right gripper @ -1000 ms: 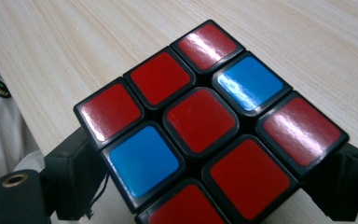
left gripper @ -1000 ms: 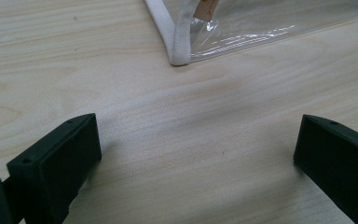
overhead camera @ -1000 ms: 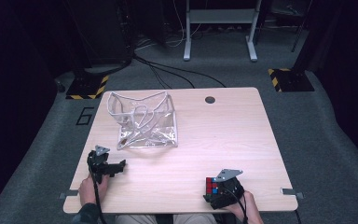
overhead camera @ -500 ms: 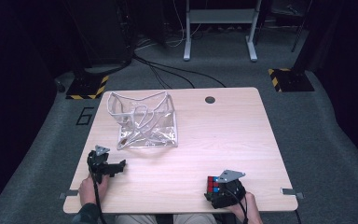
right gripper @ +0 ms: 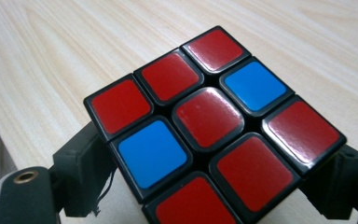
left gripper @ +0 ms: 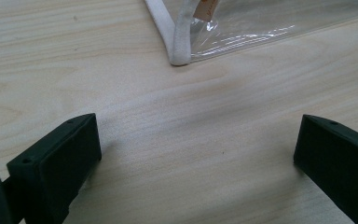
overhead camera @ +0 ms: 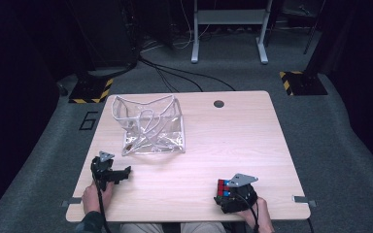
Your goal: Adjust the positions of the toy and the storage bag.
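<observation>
Your puzzle cube (right gripper: 214,126) is a black-framed 3x3, top face showing red stickers with two blue ones. It sits clamped between your right gripper's (overhead camera: 233,195) jaws, tilted, just above the table (overhead camera: 223,141) near its front right edge. It's well apart from the clear bag (overhead camera: 149,125) with white trim at the back left.

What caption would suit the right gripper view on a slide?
Right tool clamps a puzzle cube, red and blue squares facing up, above a wooden table.
</observation>
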`<state>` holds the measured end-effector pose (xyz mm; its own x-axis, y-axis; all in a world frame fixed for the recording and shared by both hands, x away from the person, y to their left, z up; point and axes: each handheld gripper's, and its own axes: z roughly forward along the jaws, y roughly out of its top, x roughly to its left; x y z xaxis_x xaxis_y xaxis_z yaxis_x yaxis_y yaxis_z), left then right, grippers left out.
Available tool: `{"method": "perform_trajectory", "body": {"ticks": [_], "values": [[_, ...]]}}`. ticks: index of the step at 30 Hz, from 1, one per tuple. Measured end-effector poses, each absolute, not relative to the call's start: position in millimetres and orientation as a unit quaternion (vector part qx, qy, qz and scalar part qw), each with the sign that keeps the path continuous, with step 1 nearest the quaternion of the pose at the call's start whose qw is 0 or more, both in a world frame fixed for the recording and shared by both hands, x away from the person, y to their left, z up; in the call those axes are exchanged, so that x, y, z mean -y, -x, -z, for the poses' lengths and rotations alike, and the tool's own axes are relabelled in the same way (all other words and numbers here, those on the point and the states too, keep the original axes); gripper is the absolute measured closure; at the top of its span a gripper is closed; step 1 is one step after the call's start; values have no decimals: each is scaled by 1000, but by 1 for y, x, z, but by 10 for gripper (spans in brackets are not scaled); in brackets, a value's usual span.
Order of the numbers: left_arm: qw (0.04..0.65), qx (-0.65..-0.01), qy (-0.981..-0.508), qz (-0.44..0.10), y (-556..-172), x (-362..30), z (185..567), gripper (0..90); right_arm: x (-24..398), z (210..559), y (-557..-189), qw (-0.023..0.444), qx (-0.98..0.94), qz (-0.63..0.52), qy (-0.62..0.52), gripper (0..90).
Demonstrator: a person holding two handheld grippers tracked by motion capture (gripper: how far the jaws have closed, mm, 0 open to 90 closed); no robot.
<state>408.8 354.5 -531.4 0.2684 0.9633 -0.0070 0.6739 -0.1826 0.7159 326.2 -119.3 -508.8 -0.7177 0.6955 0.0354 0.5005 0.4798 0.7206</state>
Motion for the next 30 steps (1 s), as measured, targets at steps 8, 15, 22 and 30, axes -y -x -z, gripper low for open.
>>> {"method": "perform_trajectory", "body": {"ticks": [8,15,22,30], "values": [[311,-558,-733,-232,-409,-355,531,3,118,503,-331,136,-849,-371,-350,146],[310,-558,-734,-233,-409,-355,531,4,115,499,-338,139,-850,-372,-347,146],[312,-558,-733,-233,-409,-355,531,4,112,495,-348,140,-850,-372,-347,146],[312,-558,-733,-233,-409,-355,531,4,107,491,-356,146,-846,-376,-348,146]]}}
